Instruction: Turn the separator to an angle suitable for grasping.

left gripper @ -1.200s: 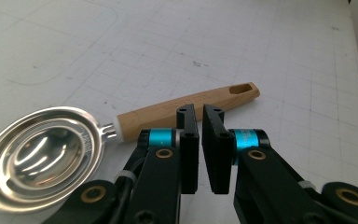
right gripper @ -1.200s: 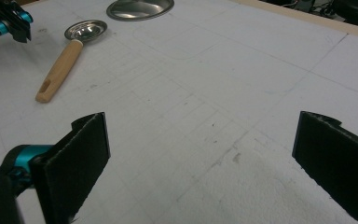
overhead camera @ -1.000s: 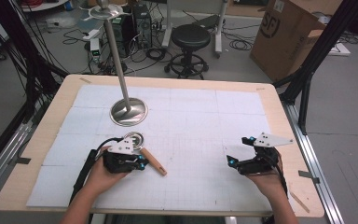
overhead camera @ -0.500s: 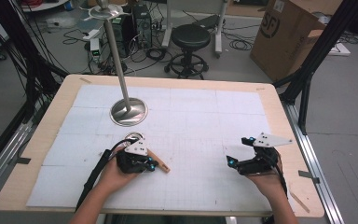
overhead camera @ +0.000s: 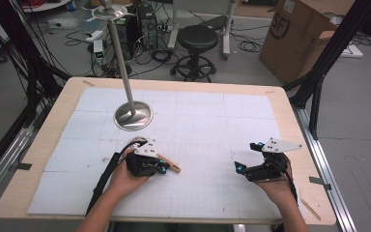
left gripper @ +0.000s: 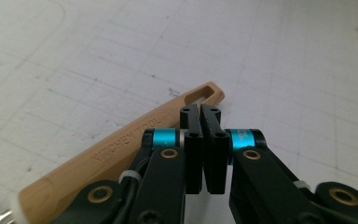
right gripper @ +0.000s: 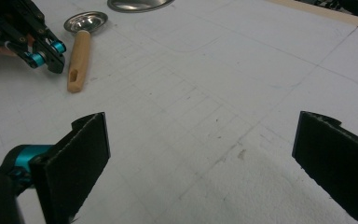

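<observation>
Left gripper (overhead camera: pixel 160 167) farther right beside wooden-handled ladle (right gripper: pixel 78 56) than before.

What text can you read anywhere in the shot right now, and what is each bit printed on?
"KITCHEN TOOL", stamped along the wooden handle of the ladle, read in the left gripper view; the first word is a little soft.
"SF", in a round mark on the side of the cardboard box, in the high view.
The faint pencil grid on the white mat carries no readable writing.
</observation>
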Tool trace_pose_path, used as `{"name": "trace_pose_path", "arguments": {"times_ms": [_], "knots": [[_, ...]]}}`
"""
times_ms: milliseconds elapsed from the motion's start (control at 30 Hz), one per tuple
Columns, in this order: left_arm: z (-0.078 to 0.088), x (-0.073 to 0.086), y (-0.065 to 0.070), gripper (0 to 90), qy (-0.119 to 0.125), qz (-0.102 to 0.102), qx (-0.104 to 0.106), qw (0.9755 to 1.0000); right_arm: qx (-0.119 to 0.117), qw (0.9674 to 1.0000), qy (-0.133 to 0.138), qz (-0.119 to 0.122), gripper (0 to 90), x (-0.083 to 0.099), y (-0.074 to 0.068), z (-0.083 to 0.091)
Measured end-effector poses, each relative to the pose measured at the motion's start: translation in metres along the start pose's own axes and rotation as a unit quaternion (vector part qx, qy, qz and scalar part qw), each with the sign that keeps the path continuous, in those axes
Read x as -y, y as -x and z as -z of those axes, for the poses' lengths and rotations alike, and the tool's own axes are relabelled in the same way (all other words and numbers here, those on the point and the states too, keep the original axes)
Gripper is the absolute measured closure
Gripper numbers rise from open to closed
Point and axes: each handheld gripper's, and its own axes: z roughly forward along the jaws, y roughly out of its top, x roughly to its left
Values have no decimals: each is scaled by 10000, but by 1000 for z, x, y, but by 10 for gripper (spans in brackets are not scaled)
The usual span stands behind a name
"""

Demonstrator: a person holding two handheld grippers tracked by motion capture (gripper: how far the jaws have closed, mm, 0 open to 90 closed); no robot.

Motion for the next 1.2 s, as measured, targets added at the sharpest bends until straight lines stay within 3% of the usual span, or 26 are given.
{"name": "trace_pose_path", "arguments": {"times_ms": [367,533,633,667,900,1200], "knots": [[53,11,-9,660,508,238,-176,9983,25,10000,-28,-25,25,3,1,2],[76,19,-17,516,717,308,-383,9962,46,10000,-7,-27,26,3,2,4],[87,25,-21,477,798,391,-510,9947,65,10000,-7,-43,26,4,2,4],[93,28,-23,419,808,458,-621,9937,54,10000,-16,-49,26,4,2,4],[106,37,-29,349,923,566,-738,9914,50,10000,-18,-69,26,4,3,4],[114,41,-31,245,924,512,-842,9908,64,9999,-44,-92,26,6,4,3]]}}
